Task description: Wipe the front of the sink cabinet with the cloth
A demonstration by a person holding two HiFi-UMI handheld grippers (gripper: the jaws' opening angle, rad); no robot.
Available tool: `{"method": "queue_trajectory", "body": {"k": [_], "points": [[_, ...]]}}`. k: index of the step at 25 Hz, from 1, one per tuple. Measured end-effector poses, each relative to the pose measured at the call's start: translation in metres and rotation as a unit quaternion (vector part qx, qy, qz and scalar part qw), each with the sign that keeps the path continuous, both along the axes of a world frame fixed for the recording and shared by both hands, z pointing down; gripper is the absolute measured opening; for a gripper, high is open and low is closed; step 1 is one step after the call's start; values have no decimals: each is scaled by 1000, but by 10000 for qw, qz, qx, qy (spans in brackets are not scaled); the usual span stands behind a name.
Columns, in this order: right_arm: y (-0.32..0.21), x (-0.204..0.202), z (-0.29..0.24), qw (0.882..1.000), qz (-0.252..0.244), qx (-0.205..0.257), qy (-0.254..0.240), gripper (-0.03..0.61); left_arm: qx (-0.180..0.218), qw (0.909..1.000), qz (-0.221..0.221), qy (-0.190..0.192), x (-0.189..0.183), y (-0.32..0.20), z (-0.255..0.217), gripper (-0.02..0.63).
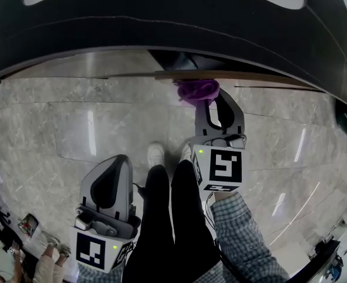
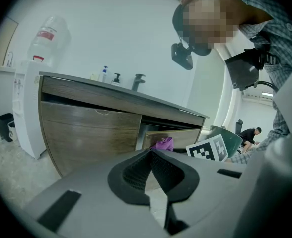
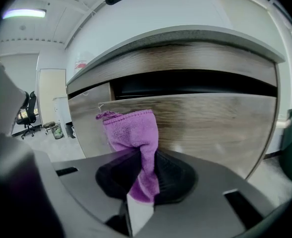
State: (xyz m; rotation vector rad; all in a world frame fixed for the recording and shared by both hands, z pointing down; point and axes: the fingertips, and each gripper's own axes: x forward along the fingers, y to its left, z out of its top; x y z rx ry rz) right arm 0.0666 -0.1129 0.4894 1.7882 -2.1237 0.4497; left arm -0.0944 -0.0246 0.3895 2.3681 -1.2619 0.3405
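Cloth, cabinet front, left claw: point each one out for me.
cloth (image 3: 131, 133), right gripper view, its bunched upper part above the claw.
cabinet front (image 3: 220, 123), right gripper view, the wood-grain drawer panel.
left claw (image 2: 151, 152), left gripper view, where its closed tips meet.

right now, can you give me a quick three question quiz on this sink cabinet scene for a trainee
1. True or false: the left gripper holds the cloth.
2. Pick one. The right gripper is: A open, B shut on the cloth, C shut on nothing.
3. Short answer: in the right gripper view, which surface does the cloth face?

Key
1. False: it is shut with nothing in it.
2. B
3. The wood-grain cabinet front.
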Motion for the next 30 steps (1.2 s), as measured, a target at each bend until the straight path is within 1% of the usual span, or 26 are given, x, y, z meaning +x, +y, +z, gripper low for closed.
{"method": "queue_trajectory", "body": {"k": [2, 6, 8, 10, 14, 17, 21, 24, 30], "points": [[0, 15, 1, 9999, 97, 23, 40, 75, 66, 9999, 96, -21, 8, -2, 0, 11], [4, 41, 1, 9995, 251, 88, 154, 75, -14, 9998, 195, 30, 21, 1, 0, 11], [6, 56, 2, 9992, 335, 96, 178, 75, 61, 9995, 302, 55, 29, -1, -2, 11], [7, 71, 3, 9989, 410, 108, 215, 75, 71, 9993, 362, -7, 34, -1, 1, 11], [7, 97, 4, 9978, 449, 159, 468, 75, 55, 9992, 392, -14, 45, -1, 2, 11], [10, 117, 7, 9965, 544, 165, 611, 75, 29, 9989, 461, -91, 51, 0, 5, 11], [12, 150, 10, 9944, 799, 176, 676, 75, 19, 9988, 488, -44, 63, -2, 3, 11], [15, 174, 13, 9923, 988, 189, 717, 75, -2, 9985, 546, -96, 68, 0, 5, 11], [20, 226, 20, 9849, 1531, 149, 789, 75, -67, 9978, 662, -46, 83, 1, 8, 11]]}}
